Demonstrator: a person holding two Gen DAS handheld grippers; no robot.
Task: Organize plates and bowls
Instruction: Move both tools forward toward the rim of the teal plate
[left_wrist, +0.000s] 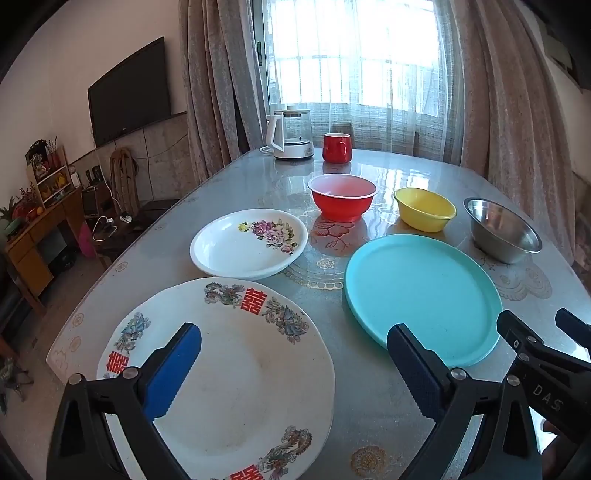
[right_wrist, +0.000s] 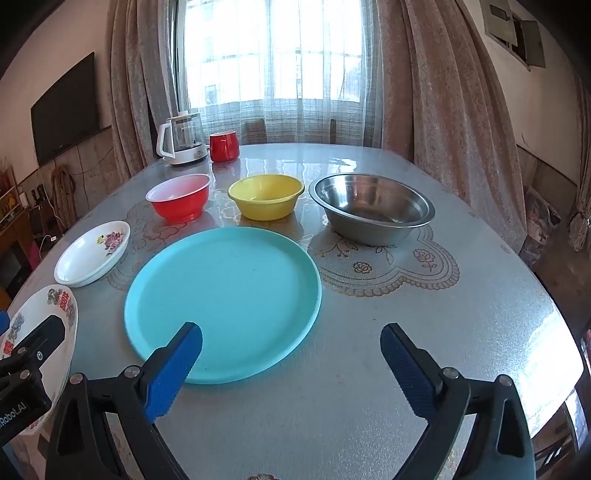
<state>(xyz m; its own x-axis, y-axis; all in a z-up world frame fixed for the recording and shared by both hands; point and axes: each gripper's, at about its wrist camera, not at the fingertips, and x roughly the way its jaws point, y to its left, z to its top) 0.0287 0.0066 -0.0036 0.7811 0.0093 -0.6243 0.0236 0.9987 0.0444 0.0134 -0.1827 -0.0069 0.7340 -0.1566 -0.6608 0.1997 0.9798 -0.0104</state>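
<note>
On the glass-topped table lie a large white plate with red characters (left_wrist: 229, 376), a smaller white plate with flowers (left_wrist: 247, 243) and a teal plate (left_wrist: 421, 295). Behind them stand a red bowl (left_wrist: 341, 197), a yellow bowl (left_wrist: 424, 208) and a steel bowl (left_wrist: 502, 230). My left gripper (left_wrist: 295, 354) is open and empty above the near white plate. My right gripper (right_wrist: 291, 350) is open and empty over the near right edge of the teal plate (right_wrist: 221, 299). The right gripper also shows in the left wrist view (left_wrist: 546, 328).
A glass kettle on a white base (left_wrist: 291, 134) and a red mug (left_wrist: 336, 147) stand at the far end of the table (right_wrist: 424, 350). Curtains and a window are behind. A TV and shelves are on the left.
</note>
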